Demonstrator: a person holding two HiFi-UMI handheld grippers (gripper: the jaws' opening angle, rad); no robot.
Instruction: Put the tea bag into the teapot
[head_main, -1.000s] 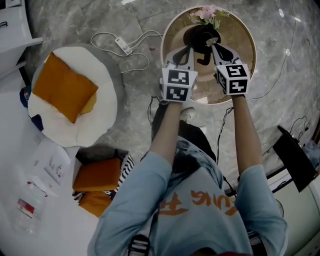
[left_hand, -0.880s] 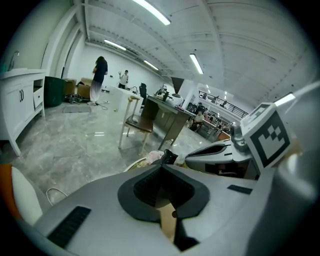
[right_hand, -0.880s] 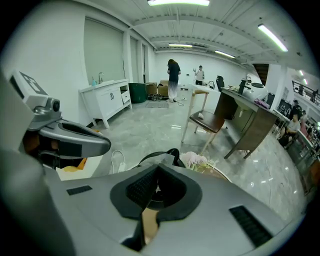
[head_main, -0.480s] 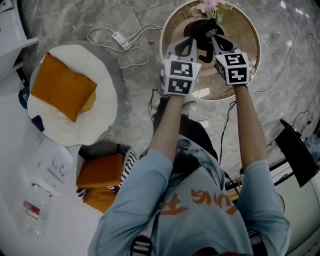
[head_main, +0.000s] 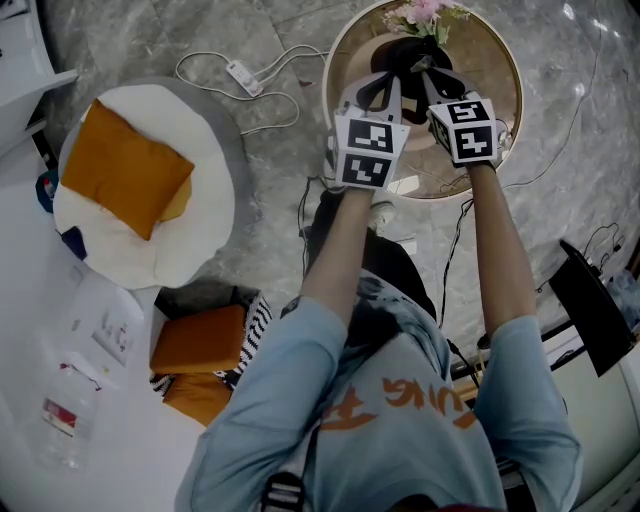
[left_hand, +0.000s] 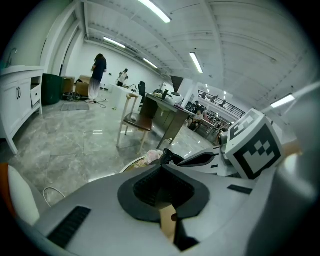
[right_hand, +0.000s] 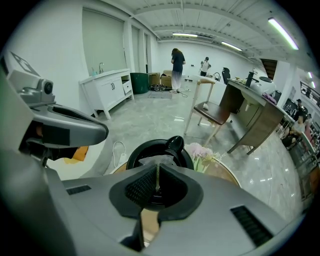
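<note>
A black teapot with its lid off stands on a round wooden table. In the right gripper view the teapot sits just beyond my right gripper, which is shut on the tea bag's tag. The white tea bag hangs over the pot's open mouth. In the head view my right gripper is above the pot. My left gripper is close beside it on the left. The left gripper is shut with nothing held.
Pink flowers stand at the table's far edge behind the teapot. A white round seat with an orange cushion is on the left, and a power strip with its cable lies on the marble floor. A chair and white cabinets stand farther off.
Both grippers have shifted slightly farther over the table, the left one closing in beside the right. The right gripper still holds the tea bag above the teapot.
</note>
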